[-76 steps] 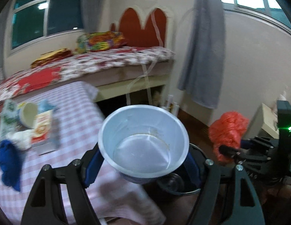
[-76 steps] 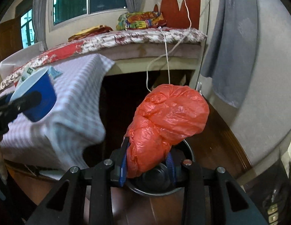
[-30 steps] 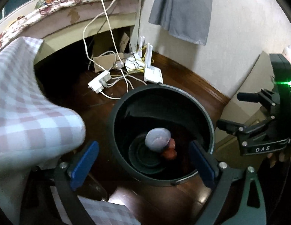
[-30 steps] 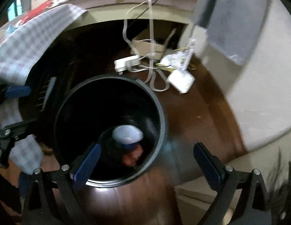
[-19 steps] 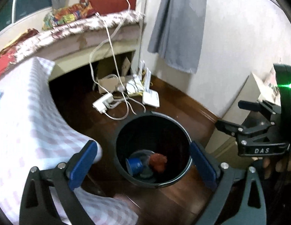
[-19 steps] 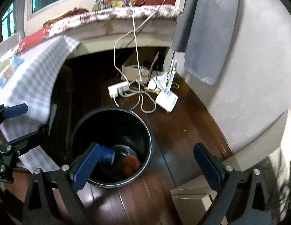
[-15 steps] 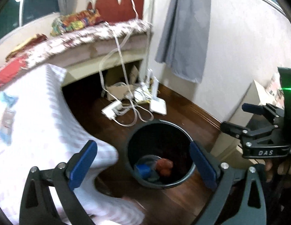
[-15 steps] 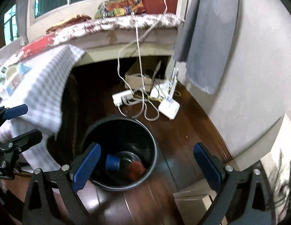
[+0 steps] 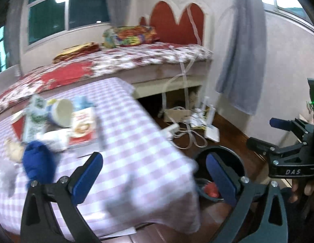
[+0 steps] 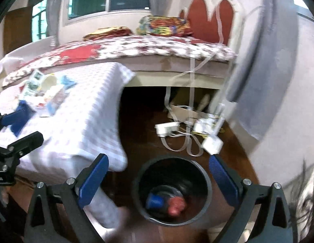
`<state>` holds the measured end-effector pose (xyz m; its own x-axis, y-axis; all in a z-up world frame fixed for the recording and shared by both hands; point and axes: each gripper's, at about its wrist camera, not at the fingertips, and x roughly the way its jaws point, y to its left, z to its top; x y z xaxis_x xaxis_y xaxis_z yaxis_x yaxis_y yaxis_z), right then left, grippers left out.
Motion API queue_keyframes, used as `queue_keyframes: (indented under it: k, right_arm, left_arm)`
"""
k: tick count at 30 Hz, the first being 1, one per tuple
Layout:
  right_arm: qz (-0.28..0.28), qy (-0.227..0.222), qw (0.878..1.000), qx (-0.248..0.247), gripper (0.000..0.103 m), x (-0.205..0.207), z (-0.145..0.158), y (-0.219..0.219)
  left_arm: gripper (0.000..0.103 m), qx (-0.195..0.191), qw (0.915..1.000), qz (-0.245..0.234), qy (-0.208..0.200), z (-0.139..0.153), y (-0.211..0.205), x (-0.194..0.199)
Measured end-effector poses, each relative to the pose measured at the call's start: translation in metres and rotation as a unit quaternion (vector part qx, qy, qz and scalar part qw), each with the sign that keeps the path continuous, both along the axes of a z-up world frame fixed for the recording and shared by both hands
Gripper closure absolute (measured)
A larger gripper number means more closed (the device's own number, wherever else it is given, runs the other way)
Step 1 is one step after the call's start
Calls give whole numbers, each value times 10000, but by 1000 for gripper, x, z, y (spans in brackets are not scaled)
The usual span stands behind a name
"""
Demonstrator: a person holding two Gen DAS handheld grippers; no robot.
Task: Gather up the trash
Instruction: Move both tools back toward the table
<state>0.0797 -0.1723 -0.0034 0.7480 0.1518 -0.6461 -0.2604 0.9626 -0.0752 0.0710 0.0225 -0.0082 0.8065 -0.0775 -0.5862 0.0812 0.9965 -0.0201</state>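
left gripper (image 9: 154,174): jaws wide apart, just been opening further; nothing between the pads; aimed over the near corner of the checked tablecloth (image 9: 136,141)
right gripper (image 10: 159,179): jaws spread wide, empty; trash bin (image 10: 173,190) framed between its fingers
bin contents: blue cup (image 10: 155,200) and red bag (image 10: 177,203) lie side by side at the bottom; deposit judged done
remaining trash: pile on the far left of the table; tipped paper cup (image 9: 61,112), red-and-white packet (image 9: 82,125), blue wad (image 9: 38,165), other wrappers blurred
step in hand: return to the pile for the next pick, my reading
technique: keep jaws wide until an item sits between the pads; take the cup across its body; one item per gripper; avoid pinching the cloth
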Motion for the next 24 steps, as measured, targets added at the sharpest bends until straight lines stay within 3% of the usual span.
queue_keyframes:
  k: [5,10,18,24]
  right_arm:
    - [475,-60,9989,16,3,5,6,53]
    - [936,-60,9956,47,3,13,12,107]
    - [1451,-304,9887,211,3,21,26,199]
    - [1458,-210,9890,142,3,34,15,243]
  left_arm:
    - [1,-40,9974,713,-112,2,49,-13]
    - [1,-151,9891,1459,-102,-1,106,-31]
    - [1,-20,9592,2822,-164,-6,203,-62]
    - [1,-138,9454,3257,-5,-24,256,-61]
